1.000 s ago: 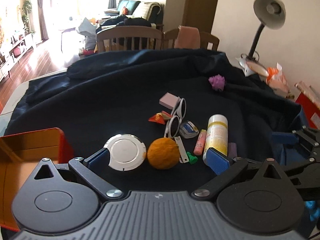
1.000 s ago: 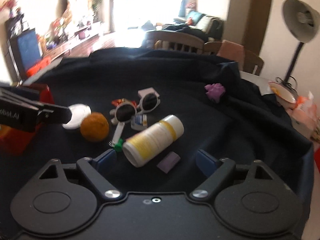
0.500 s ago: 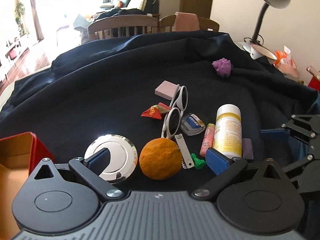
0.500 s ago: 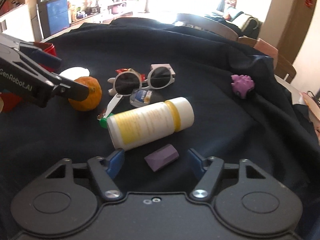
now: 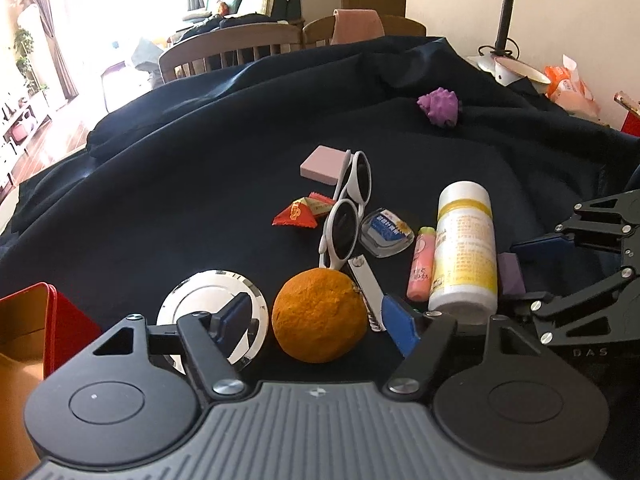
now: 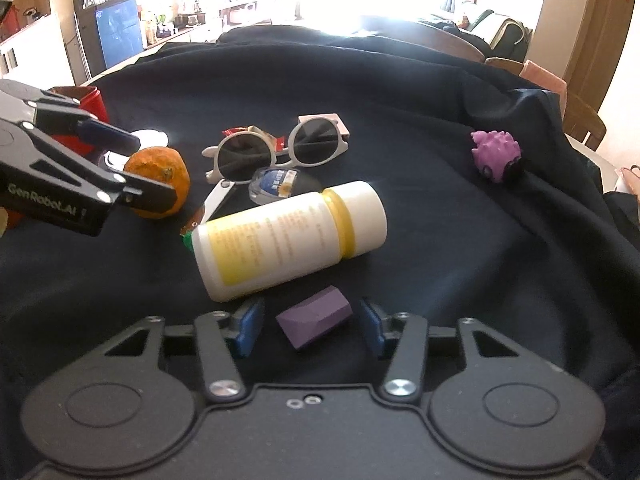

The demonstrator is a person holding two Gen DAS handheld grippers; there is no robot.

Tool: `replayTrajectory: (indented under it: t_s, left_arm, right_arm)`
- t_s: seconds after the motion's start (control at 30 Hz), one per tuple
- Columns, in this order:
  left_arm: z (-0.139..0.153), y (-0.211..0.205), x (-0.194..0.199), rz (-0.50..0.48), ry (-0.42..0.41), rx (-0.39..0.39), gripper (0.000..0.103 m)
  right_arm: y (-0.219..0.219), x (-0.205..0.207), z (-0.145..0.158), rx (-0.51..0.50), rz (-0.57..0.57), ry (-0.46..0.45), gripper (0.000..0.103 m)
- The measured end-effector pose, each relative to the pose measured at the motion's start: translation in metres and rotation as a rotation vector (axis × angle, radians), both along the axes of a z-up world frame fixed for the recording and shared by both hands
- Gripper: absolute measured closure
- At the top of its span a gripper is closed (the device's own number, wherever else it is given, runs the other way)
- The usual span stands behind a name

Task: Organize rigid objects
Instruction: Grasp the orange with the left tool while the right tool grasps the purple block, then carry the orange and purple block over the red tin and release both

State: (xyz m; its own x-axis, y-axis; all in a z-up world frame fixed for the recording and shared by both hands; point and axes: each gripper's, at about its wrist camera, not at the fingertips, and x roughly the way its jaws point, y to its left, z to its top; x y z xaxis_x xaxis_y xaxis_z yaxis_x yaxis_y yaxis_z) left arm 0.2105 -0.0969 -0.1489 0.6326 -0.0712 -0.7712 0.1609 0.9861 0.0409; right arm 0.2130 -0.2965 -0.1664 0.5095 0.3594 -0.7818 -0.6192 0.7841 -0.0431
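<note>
Cloth (image 5: 168, 184): dark navy, soft and creased, covering the table.
Bottle (image 6: 288, 240): the landmark; a smooth white plastic cylinder lying on its side, yellow label and band, print too small to read.
Orange (image 5: 320, 314): round, dimpled peel, left of the bottle.
Left gripper (image 5: 316, 318): jaws have just been closing, one blue pad on each side of the orange; contact is unclear. "GenRobot.AI" shows on its side in the right view.
Block (image 6: 314, 322): matte purple, faceted, just in front of the bottle.
Right gripper (image 6: 310, 326): jaws narrow, just been closing, with gaps still between pads and block.
Disc (image 5: 212, 322): shiny silver, round, beyond the orange from the bottle; partly hidden by a finger.
Sunglasses (image 5: 348, 212): white round frames, dark lenses, behind the bottle.
Tube (image 5: 420, 270): pink, against the bottle; writing illegible.
Toy (image 6: 496, 154): purple, spiky, well beyond the bottle.
Tin (image 5: 52, 328): red, cut off at the left edge.
</note>
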Motion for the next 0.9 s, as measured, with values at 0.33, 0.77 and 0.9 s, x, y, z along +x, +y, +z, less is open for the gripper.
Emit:
replayTrajectory:
  t_s: [0.33,0.77,0.9]
  left_arm:
    - [-0.004,-0.003,0.001,-0.002,0.016,0.008,0.049]
    - [0.000,0.007,-0.008,0.060,0.054,-0.032,0.050]
    - [0.004,0.014,-0.015,0.086,0.063,-0.047,0.050]
  right_arm:
    - [-0.002,-0.004,0.002,0.029,-0.027,0.018,0.063]
    - [-0.009,-0.023,0.027,0.063,-0.086,0.016,0.063]
    - [-0.007,-0.031,0.042,0.091,-0.083,0.001,0.063]
